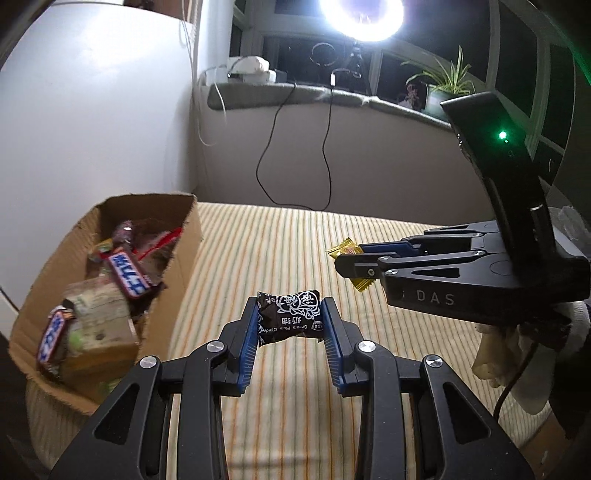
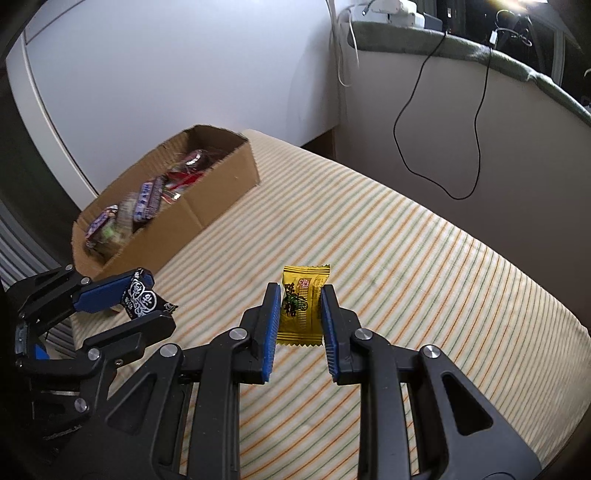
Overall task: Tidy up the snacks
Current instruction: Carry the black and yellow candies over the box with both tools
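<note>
Striped cloth (image 2: 406,258) below; left claw (image 1: 290,319) pinches crumpled black candy (image 1: 290,317).

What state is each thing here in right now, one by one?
Left tool: shut on the black plum candy.
Right tool: shut on the yellow candy.
Cardboard box: open-topped, holding snack bars.
Ring light: on.

A black plum candy (image 1: 289,318) with white print is pinched in the left claw (image 1: 290,325). A yellow candy (image 2: 301,306) stands upright in the right claw (image 2: 299,314). The cardboard box (image 2: 207,199) holds mixed snacks.
</note>
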`<action>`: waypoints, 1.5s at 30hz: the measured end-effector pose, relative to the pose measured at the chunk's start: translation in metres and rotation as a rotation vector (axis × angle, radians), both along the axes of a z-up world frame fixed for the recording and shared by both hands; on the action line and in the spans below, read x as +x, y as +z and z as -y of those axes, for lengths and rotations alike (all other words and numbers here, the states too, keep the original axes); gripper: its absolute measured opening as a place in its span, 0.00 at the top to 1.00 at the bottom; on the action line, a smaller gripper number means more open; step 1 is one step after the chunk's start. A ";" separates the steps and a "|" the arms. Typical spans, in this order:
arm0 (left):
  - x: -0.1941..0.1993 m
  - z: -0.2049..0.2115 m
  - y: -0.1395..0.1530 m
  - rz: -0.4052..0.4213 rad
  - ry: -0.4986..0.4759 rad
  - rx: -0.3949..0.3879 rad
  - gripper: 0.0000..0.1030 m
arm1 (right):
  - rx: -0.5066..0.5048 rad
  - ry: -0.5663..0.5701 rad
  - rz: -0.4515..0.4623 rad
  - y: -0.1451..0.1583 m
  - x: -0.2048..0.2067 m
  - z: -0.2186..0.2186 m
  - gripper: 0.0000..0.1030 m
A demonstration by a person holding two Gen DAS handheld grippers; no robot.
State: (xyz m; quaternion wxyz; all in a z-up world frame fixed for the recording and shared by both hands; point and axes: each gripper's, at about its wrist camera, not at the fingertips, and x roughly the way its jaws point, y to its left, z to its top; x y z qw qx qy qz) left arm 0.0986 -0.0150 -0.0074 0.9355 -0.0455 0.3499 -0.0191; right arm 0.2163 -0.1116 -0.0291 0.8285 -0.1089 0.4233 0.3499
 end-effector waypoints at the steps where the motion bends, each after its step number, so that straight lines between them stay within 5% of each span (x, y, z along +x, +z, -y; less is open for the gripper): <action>1: -0.002 -0.002 0.001 0.005 0.003 -0.001 0.70 | 0.002 0.002 0.004 0.003 -0.003 -0.002 0.78; 26: -0.054 -0.120 0.014 0.068 0.241 0.000 0.70 | 0.032 0.107 0.060 0.032 -0.023 -0.096 0.78; 45: -0.041 -0.134 0.004 0.055 0.228 -0.013 0.70 | 0.026 0.172 0.045 0.034 -0.011 -0.162 0.78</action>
